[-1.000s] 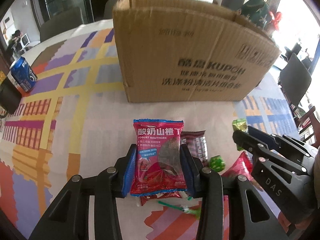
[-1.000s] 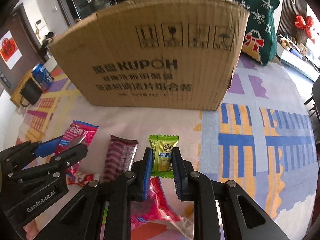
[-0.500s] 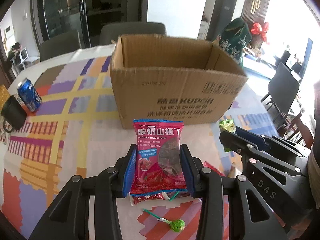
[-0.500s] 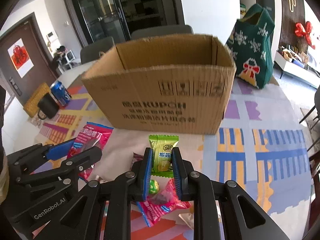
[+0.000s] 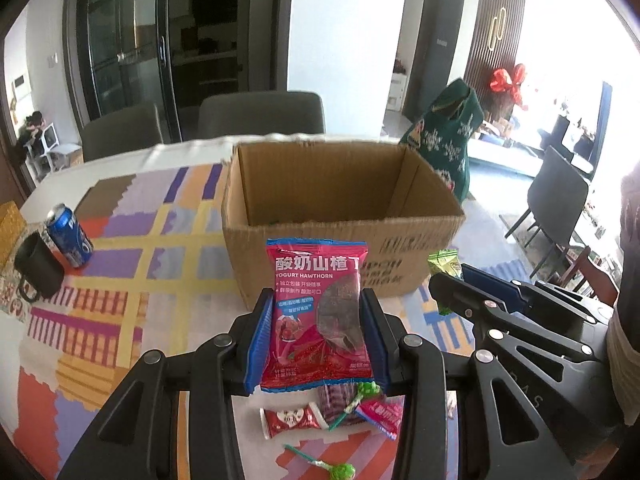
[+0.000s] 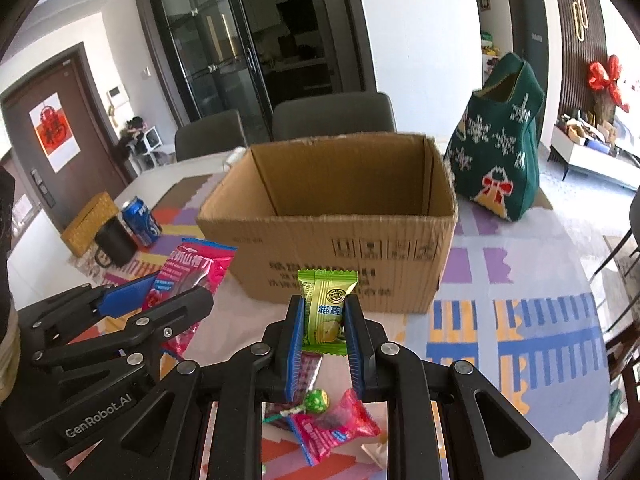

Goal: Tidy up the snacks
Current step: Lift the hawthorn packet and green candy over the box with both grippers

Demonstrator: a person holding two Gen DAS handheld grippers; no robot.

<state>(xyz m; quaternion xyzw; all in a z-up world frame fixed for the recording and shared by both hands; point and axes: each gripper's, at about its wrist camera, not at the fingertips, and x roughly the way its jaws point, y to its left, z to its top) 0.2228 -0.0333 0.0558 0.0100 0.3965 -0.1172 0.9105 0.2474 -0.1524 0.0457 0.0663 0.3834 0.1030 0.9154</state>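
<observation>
1. Left tool: black frame w/ blue ribbed pads, pinched on a glossy red hawthorn pack, flat foil pouch w/ crimped top edge, held upright above the tabletop.
2. Right tool: same build, pressed onto a small green candy, shiny pillow wrapper w/ zigzag ends, also held upright.
3. Cardboard box: corrugated, brown, open-topped, printed black text on the front wall; it stands on the patchwork-patterned cloth just beyond both tools.
4. Vs. 0.5 s ago: both tools are seen higher, so more of the box's inside is shown; both grips are unchanged.
5. Box contents: only bare inner walls are visible; the floor is hidden by the front wall, so contents cannot be told.
6. Left on the tabletop below the tools: a small red-and-white sweet, a green lollipop on a thin stick, a second green lollipop and a crinkled pink sachet, lying close together.
7. Far left: a blue soda can, cylindrical metal, beside a black mug.
8. Right of the box: a green knitted bag w/ snowflake pattern is standing on the tabletop.
</observation>
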